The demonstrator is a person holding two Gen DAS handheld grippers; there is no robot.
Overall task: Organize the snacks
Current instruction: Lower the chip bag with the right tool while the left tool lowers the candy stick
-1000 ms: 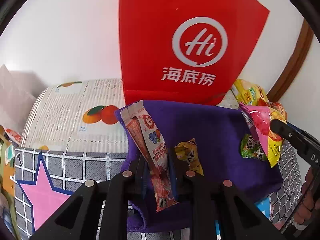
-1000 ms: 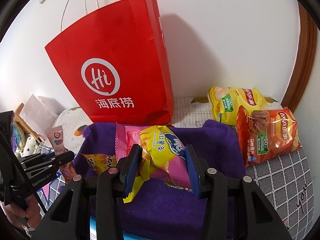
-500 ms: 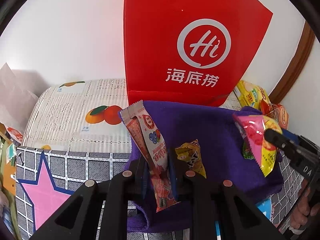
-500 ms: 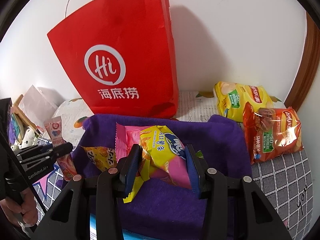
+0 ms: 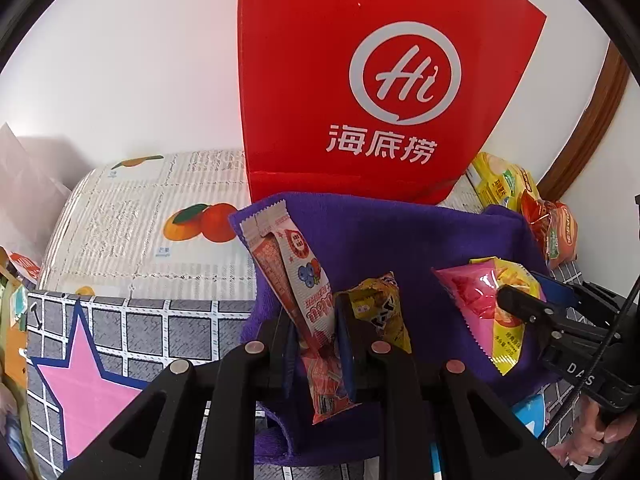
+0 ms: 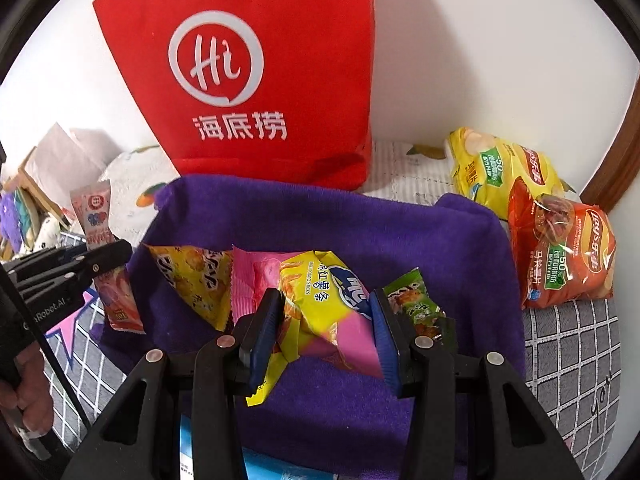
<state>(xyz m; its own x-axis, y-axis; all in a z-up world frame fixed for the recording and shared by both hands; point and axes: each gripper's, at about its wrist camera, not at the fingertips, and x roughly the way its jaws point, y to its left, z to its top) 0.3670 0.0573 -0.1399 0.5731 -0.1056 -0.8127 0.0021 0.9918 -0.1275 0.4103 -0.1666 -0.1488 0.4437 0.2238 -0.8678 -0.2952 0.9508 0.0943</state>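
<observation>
We have the right gripper [image 6: 324,334] clamped on the pink-and-yellow snack bag [image 6: 320,300] over the purple bin [image 6: 460,236], ready to drop in, while the left gripper [image 5: 316,340] pinches a snack bar [image 5: 304,280] at the bin's edge, waiting.

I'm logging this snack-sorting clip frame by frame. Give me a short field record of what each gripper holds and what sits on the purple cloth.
left gripper: shut on slim pink snack stick
right gripper: shut on pink-and-yellow sweet potato sticks bag
purple cloth: yellow snack packet, green packet
behind cloth: red paper bag
</observation>
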